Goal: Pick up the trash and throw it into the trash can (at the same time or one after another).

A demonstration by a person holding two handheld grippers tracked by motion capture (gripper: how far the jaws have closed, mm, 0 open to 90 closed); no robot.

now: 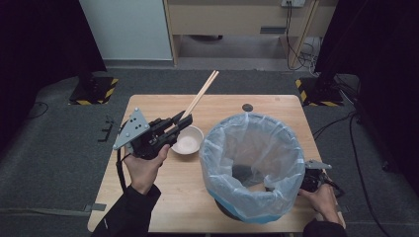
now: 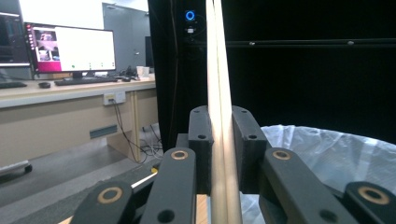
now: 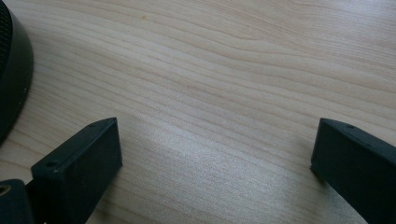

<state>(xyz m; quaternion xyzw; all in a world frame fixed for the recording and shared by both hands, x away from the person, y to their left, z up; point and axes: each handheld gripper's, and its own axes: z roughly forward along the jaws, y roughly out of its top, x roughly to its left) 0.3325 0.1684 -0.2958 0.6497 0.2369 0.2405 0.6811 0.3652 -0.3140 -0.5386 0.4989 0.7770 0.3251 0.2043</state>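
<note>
1. The left gripper (image 1: 182,120) is clamping a pair of chopsticks (image 1: 201,94) between its closed jaws; in the left gripper view the two pale sticks (image 2: 218,93) are running straight up between the black pads (image 2: 201,140), pressed together side by side.
2. The chopsticks are pointing away from the fingers, up and out past the far edge of the table, so their long axis is continuing the line of the jaws. They are being held off the surface.
3. Just below and beside the left fingertips, a small pale bowl (image 1: 188,140) is sitting on the wood.
4. Farther to the side of those fingers, a bin lined with a clear bag (image 1: 253,165) is standing with its mouth open; the left hand is the nearer one to carry the sticks over it, which looks like the likely next move.
5. The right gripper (image 1: 312,178) is resting low just beside the bin's far side, its jaws spread wide apart with nothing between them; the right gripper view shows bare wood between the pads (image 3: 79,158) and the bin's dark base (image 3: 11,70) at the edge.
6. The wooden table (image 1: 163,197) is standing on grey carpet, with black curtains at both sides and a desk with monitors (image 2: 70,49) beyond.
</note>
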